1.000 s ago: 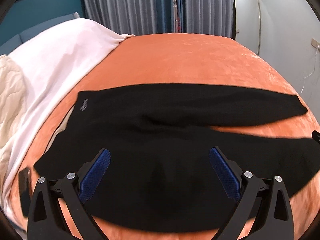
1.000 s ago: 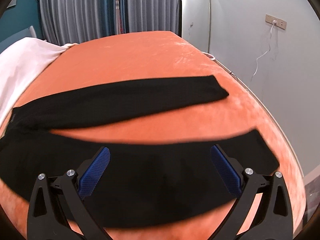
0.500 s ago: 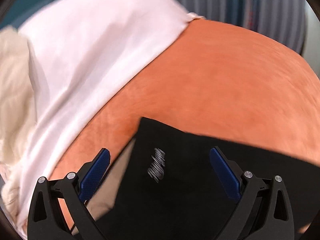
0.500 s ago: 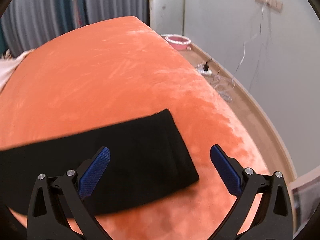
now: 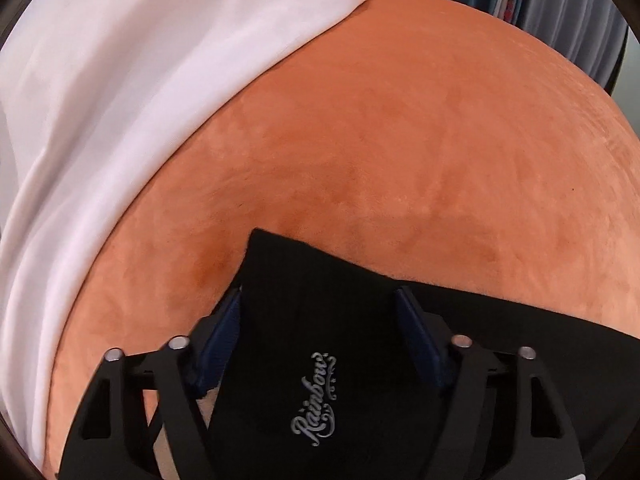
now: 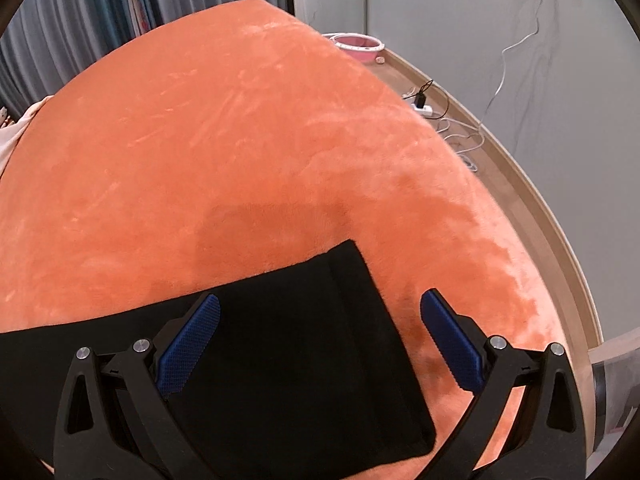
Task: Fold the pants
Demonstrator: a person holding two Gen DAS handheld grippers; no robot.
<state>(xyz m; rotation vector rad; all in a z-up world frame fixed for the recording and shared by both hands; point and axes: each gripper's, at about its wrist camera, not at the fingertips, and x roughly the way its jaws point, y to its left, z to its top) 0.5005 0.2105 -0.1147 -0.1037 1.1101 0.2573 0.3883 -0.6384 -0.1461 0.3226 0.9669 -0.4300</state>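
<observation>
Jaws of the left gripper (image 5: 318, 300) had narrowed since half a second earlier and now sat on either side of the waistband corner of the black pants (image 5: 328, 360), the blue pads (image 5: 224, 332) drawn in against the cloth; whether they were fully biting could not be told. A moment before that, the same gripper had hung wide over the seat of the garment, so it had travelled to the far waist corner beside the Rainbow logo (image 5: 314, 400). Jaws of the right gripper (image 6: 320, 308) were spread, straddling the cuff end of the far leg, one pad over the black cloth and the other over bare orange; compared with half a second ago they were lower and closer to the hem. Both ends of the far edge being addressed together suggested the first lengthwise fold, far leg onto near leg, was about to begin.

The pants lay flat on the bed (image 5: 400, 160), covered in an orange plush blanket, with a white sheet (image 5: 140, 80) bunched along its left side. Grey curtains (image 6: 80, 20) hung behind; to the right ran a pale wall with a socket and white cable (image 6: 516, 48), a power strip (image 6: 422, 108) and a pink bowl (image 6: 358, 44) on the floor.
</observation>
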